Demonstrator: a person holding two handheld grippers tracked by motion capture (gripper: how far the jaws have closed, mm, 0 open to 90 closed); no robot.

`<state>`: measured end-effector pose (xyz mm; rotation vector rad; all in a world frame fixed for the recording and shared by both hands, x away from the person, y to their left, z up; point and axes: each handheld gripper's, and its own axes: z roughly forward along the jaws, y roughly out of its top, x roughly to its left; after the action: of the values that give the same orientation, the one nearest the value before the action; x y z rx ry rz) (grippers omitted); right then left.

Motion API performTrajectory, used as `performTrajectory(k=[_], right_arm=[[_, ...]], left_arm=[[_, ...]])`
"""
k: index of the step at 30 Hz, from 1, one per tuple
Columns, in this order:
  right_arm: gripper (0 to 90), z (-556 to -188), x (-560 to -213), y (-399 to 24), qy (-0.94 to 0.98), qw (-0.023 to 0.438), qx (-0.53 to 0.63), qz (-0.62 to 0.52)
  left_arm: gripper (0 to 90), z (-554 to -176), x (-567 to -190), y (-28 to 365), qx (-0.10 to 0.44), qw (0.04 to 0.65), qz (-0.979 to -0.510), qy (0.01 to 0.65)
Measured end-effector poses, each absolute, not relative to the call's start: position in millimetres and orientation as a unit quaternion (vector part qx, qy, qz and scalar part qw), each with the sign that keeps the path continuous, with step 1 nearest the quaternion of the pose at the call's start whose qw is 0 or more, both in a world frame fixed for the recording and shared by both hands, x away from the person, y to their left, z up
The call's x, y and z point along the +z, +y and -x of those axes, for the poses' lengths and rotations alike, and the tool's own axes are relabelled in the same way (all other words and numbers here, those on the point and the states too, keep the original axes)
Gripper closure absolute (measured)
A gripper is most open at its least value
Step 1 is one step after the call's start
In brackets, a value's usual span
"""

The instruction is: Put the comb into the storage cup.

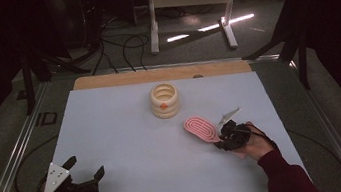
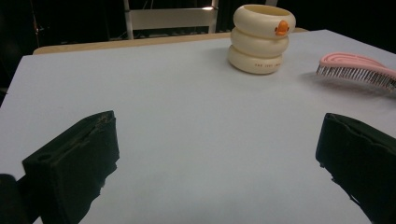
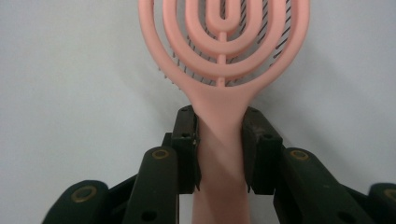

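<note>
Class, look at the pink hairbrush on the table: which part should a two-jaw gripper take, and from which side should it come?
Take the hairbrush by its narrow handle, coming in from the handle end, along its length. The handle is slim enough to fit between the jaws, while the oval head is wide, open-ribbed and bristled underneath. The right gripper shows this: its jaws press on both sides of the handle just below the head.

Pink brush, cream pot, pale blue table.
The pink plastic hairbrush (image 1: 202, 129) shows concentric looped ribs and dark bristles; the cream ringed plastic holder (image 1: 164, 100) bears an orange mark; the light blue tabletop (image 1: 130, 147) is plain.
</note>
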<state>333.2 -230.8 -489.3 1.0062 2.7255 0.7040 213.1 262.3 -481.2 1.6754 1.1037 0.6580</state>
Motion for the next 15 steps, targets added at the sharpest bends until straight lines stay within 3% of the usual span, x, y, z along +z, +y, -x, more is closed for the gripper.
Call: performTrajectory(k=[15], right_arm=[[69.7,-329,-473,-227,0.899,0.088,0.267,-0.336]], left_arm=[[0.3,-221,-470,256,0.256,0.488,-0.696,0.461]])
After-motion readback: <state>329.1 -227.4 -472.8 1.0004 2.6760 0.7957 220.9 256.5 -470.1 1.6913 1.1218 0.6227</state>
